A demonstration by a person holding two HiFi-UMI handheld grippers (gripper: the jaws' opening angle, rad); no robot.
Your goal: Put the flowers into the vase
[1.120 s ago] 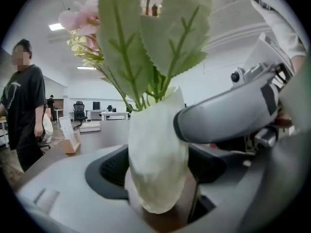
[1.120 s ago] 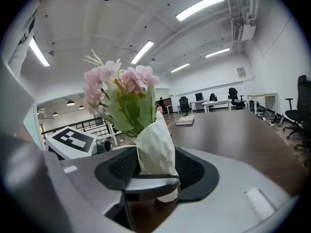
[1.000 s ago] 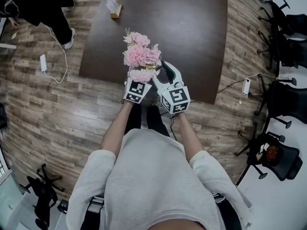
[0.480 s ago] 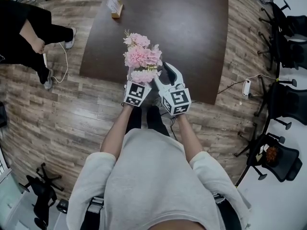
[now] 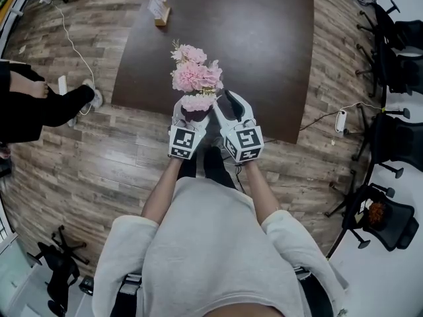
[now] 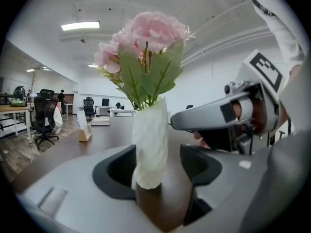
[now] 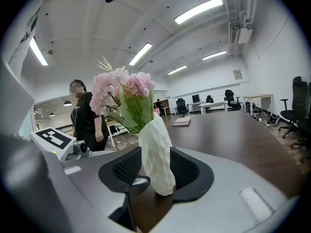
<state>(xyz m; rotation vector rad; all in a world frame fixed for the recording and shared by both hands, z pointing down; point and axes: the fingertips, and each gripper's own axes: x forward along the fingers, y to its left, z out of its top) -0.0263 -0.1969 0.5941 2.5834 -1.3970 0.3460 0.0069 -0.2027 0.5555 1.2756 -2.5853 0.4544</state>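
Observation:
A white textured vase (image 6: 150,144) (image 7: 156,154) stands near the front edge of the dark brown table (image 5: 264,45). A bunch of pink flowers (image 5: 195,76) (image 6: 148,33) (image 7: 124,89) rises from it. My left gripper (image 5: 192,114) (image 6: 158,166) is open. The vase is between its jaws with a clear gap on the right side, and the jaws have just been closing. My right gripper (image 5: 221,104) (image 7: 156,171) has also just been closing. Its pads (image 7: 187,169) lie against both sides of the vase's lower part.
A small card holder (image 5: 158,8) stands at the table's far left. A person in black (image 5: 39,107) is on the wooden floor to the left. Office chairs (image 5: 396,45) line the right side, and a power strip with its cable (image 5: 340,119) lies near the table's right corner.
My left gripper has drawn back toward my body, away from the flowers. The right gripper has stayed put. The person in black has walked along the left side.

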